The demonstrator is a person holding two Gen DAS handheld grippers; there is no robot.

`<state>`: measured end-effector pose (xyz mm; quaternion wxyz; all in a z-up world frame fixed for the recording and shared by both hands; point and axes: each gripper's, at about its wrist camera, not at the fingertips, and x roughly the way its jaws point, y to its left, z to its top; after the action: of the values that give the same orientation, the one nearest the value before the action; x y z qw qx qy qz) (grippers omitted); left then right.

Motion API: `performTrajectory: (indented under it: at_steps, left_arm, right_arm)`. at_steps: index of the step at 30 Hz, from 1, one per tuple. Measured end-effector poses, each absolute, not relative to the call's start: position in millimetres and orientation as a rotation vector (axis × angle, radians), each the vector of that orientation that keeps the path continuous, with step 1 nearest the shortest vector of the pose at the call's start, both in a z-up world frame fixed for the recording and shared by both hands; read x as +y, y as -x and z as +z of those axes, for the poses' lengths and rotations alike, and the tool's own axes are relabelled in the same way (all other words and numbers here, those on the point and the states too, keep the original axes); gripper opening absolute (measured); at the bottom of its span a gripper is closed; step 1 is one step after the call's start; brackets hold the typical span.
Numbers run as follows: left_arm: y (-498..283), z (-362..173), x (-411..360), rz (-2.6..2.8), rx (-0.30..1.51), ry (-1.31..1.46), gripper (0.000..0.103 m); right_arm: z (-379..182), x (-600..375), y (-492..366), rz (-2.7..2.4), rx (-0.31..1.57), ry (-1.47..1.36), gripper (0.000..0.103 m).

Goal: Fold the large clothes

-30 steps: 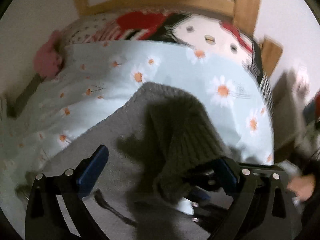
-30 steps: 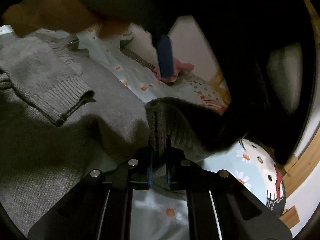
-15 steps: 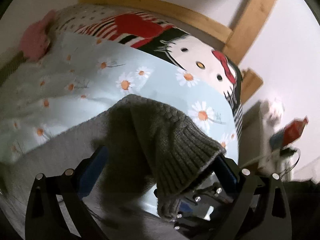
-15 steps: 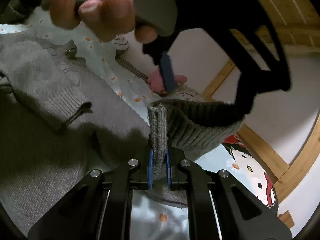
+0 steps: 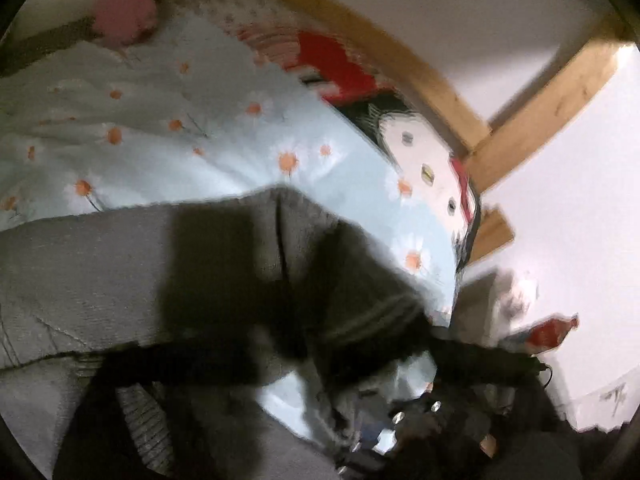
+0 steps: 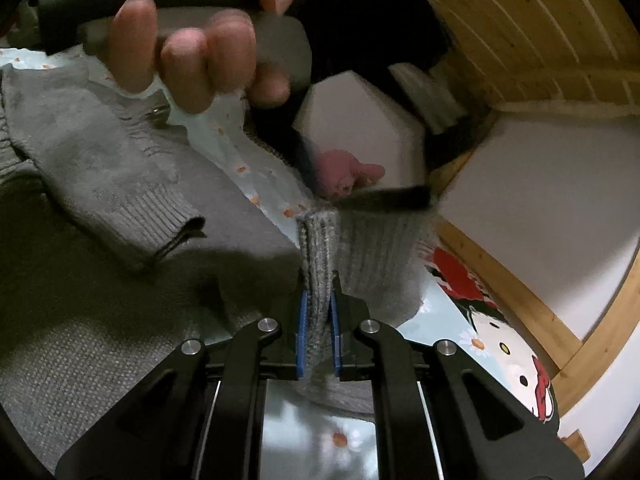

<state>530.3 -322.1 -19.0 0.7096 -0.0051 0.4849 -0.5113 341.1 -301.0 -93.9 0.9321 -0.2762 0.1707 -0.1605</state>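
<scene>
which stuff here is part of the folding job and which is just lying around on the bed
Part of the job:
- grey knit sweater, lying on the bed
- its ribbed hem, pinched in the right gripper
- left gripper, at the same hem

Just lying about:
- daisy-print duvet
- Hello Kitty pillow
- pink plush toy
- wooden bed frame
</scene>
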Motion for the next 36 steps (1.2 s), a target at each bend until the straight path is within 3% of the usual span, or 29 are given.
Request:
performTrajectory:
  at_steps: [6, 12, 18, 26, 33, 36]
  left_arm:
    - [-539.6, -24.0, -309.8, -1.132, 1.123, 0.091, 0.097]
    - [-540.3, -33.6, -289.4, -1.028, 1.139, -0.14, 0.097]
    - [-541.0, -18.5, -266.0, -1.263, 1.126, 0.176, 0.097]
    - [-545.2, -60.5, -323.0, -1.151, 1.307, 0.16, 0.097]
    - [-550.0, -56.1, -299.5, -1.067, 1.233, 0.274, 0.097]
    - [-544.0, -66.6, -275.2, -1.06, 1.293, 0.364, 0.097]
  right_arm:
    - [-91.9, -301.3, -333.9, -0.329, 0.35, 0.565, 0.01]
    - [-93.1, -310.7, -342.2, -0.341, 0.353, 0.545, 0.009]
    - [-92.0, -306.2, -344.3, -0.337, 0.345, 0.551, 0.01]
    - [-93.5, -301.0, -342.8, -0.33, 0.335, 0.569, 0.01]
    - [-95.5, -306.4, -342.2, -0.339, 0.348, 0.559, 0.01]
    - [-91.7, -308.9, -344.9, -0.359, 0.336, 0.541, 0.01]
